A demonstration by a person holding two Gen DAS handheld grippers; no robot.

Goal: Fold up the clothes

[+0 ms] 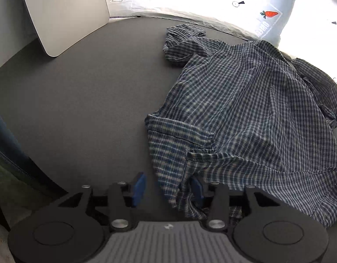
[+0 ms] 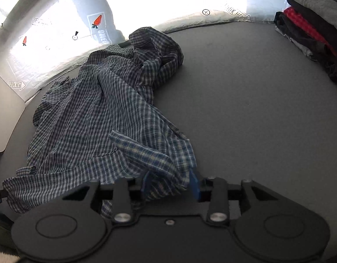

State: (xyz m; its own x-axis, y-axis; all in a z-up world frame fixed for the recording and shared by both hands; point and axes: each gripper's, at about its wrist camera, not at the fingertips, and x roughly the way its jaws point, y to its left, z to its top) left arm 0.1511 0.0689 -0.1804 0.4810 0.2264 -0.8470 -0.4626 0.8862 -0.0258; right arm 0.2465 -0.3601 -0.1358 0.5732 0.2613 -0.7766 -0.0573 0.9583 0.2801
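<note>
Item: 1 checked shirt [image 1: 245, 109], thin, crumpled, on our grey felt-like table [image 1: 80, 109]; its near hem hides part of both tools. Left gripper [image 1: 167, 188] and right gripper [image 2: 170, 185]: jaws parted, cloth lying loose between blue pads, unpinched. Only the right view shows stacked folded clothes [image 2: 310, 32].

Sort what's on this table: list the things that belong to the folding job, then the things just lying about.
Job:
- plaid shirt, crumpled on the grey table
- left gripper, open
- right gripper, open

Lying about:
- stack of folded clothes
- white board
- carrot-print sheet
</note>
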